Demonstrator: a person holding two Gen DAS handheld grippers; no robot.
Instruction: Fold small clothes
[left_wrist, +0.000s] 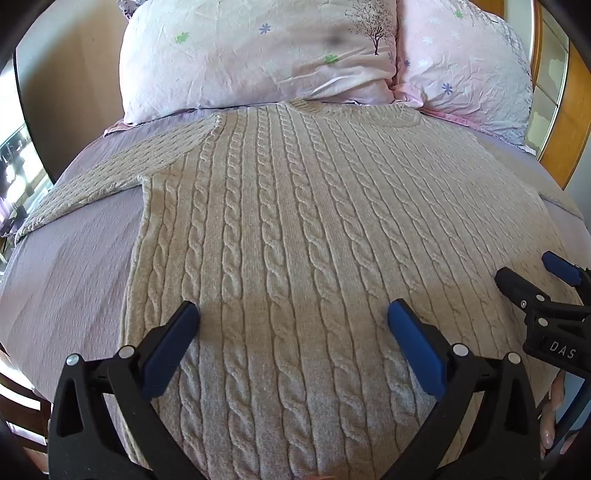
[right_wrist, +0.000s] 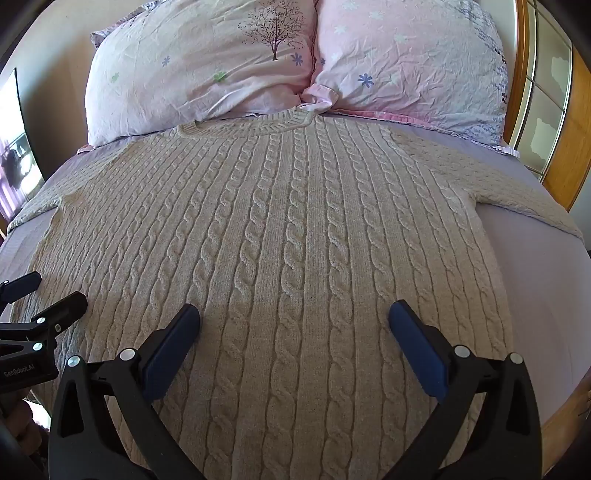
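Observation:
A cream cable-knit sweater (left_wrist: 295, 229) lies flat, front up, on the bed, collar toward the pillows; it also fills the right wrist view (right_wrist: 288, 240). Its left sleeve (left_wrist: 88, 184) stretches out to the left, its right sleeve (right_wrist: 517, 188) to the right. My left gripper (left_wrist: 293, 314) is open and empty, hovering over the sweater's lower left part. My right gripper (right_wrist: 293, 314) is open and empty over the lower right part. The right gripper also shows at the right edge of the left wrist view (left_wrist: 532, 277), and the left gripper at the left edge of the right wrist view (right_wrist: 48, 295).
The bed has a lilac cover (left_wrist: 66, 280). Two pink flowered pillows (left_wrist: 251, 55) (right_wrist: 410, 59) lean at the head, touching the sweater's collar. A wooden frame with glass panes (right_wrist: 546, 110) stands at the right. A wall (left_wrist: 74, 74) is at the left.

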